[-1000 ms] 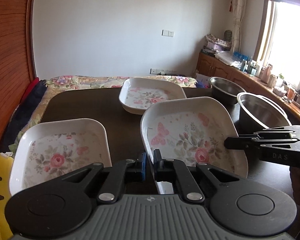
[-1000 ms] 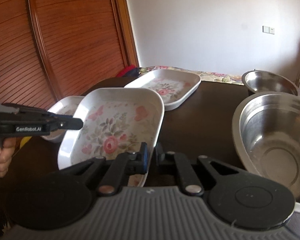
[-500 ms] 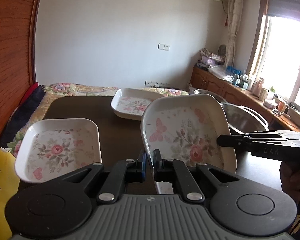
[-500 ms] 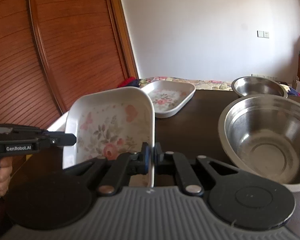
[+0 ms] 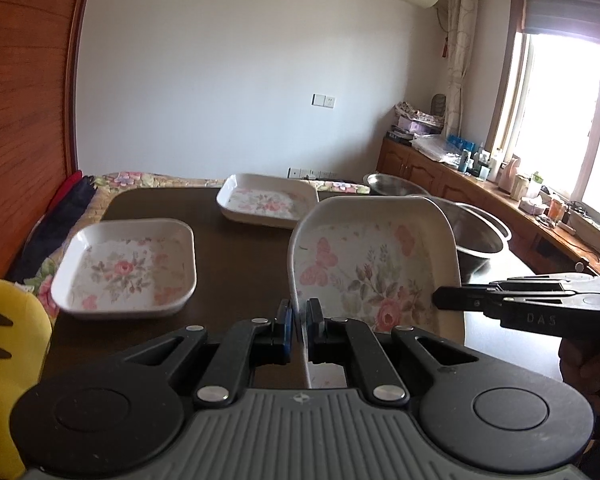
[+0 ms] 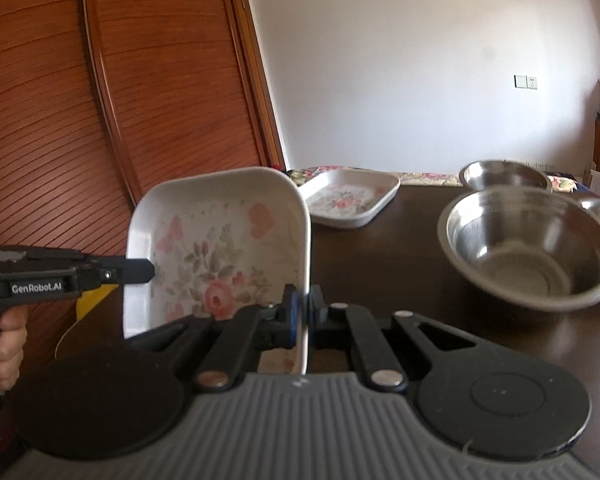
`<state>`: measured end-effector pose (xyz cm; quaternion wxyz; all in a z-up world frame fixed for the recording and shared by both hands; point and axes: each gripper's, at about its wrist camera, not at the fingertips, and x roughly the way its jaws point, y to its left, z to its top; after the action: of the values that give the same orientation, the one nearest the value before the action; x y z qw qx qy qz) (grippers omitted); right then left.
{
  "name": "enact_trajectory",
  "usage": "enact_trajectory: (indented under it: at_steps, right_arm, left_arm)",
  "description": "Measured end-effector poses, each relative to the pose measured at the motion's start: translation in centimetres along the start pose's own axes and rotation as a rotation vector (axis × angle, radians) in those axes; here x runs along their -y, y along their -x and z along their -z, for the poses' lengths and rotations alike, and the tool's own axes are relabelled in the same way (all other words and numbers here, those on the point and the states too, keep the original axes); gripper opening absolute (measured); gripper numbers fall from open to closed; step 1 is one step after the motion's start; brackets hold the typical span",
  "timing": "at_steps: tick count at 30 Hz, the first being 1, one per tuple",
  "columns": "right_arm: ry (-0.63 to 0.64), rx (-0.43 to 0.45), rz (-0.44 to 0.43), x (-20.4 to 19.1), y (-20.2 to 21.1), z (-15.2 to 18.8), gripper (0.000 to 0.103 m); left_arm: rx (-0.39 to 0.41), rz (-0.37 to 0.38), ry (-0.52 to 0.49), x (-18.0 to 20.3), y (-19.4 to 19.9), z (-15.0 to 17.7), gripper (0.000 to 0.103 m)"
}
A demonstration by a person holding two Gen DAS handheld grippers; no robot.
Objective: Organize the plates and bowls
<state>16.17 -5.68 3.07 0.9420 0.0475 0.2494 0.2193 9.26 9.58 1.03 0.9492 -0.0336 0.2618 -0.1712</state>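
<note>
Floral plate (image 5: 374,276), glossy, rounded-square, pinched between left gripper (image 5: 298,322) and right gripper (image 6: 304,312).

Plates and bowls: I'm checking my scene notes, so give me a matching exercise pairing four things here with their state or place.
Things:
1. lifted floral plate
2. near-left floral plate
3. far floral plate
4. largest steel bowl

States:
A. empty, right side of table
B. flat at the table's far end
C. tilted, gripped on both side rims
D. flat on the table, left side

Pairs: 1-C, 2-D, 3-B, 4-A
</note>
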Motion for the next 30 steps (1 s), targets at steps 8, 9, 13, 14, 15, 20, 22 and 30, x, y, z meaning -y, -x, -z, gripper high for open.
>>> enact_trajectory:
  at_steps: [8,9,13,14,15,20,22,30]
  right_arm:
    - [-0.028,-0.041,-0.004,0.3,-1.1,1.7,0.007]
    - [-0.031,-0.044,-0.001,0.3,-1.3,1.8,0.007]
    - [-0.041,-0.052,0.000,0.4,-1.3,2.4,0.007]
    - [-0.042,-0.055,0.003,0.5,-1.4,2.5,0.007]
    - [-0.042,-0.058,0.010,0.5,-1.6,2.6,0.008]
    - [-0.047,-0.074,0.040,0.8,-2.1,3.4,0.010]
    - [-0.053,-0.079,0.047,0.9,-2.2,3.7,0.010]
    - [-0.046,-0.072,0.063,1.0,-2.2,4.2,0.012]
  left_arm:
    - [-0.042,0.009,0.059,-1.0,-2.1,0.7,0.035]
    - [-0.044,0.005,0.057,-1.0,-2.3,0.7,0.035]
    - [-0.062,-0.013,0.046,-0.6,-3.5,1.0,0.035]
    - [-0.064,-0.020,0.039,-0.4,-3.8,1.1,0.035]
    - [-0.066,-0.027,0.034,-0.3,-4.0,1.2,0.035]
    - [-0.080,-0.045,0.025,-0.1,-5.3,1.4,0.035]
    - [-0.084,-0.048,0.023,0.0,-5.6,1.5,0.035]
    - [-0.097,-0.059,0.021,-0.1,-6.4,1.9,0.036]
